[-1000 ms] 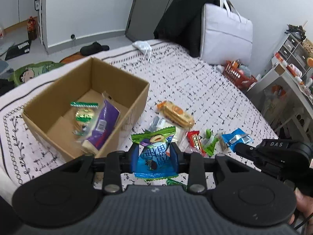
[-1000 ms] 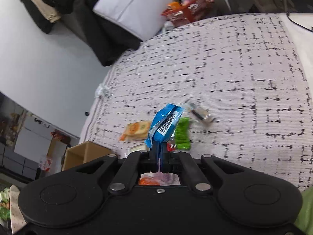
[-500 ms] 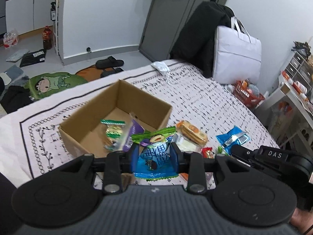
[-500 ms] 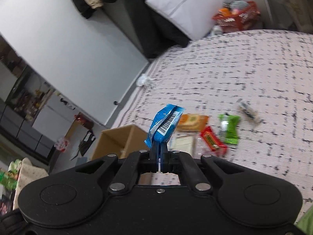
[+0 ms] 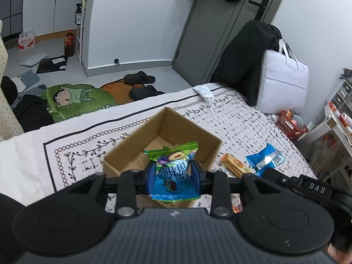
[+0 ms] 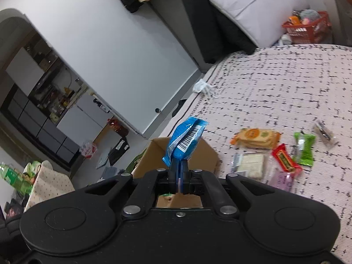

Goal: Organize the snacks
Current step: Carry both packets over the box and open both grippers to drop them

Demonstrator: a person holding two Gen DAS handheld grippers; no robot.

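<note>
My left gripper is shut on a green and blue snack packet, held above the near side of an open cardboard box on the bed. My right gripper is shut on a blue snack packet with a barcode, held above the same box. That packet and the right gripper also show in the left wrist view, to the right of the box. Loose snacks lie on the bedspread: an orange cracker pack, a green bar, a red candy and a white wafer pack.
The bed has a white patterned cover. A white bag and a black coat stand at its far end. A face mask lies near the far edge. Slippers and a green mat are on the floor.
Both grippers have moved left toward the box with their packets still held. The box now lies right under the left gripper's packet. The loose snacks have slid to the right in both views.
</note>
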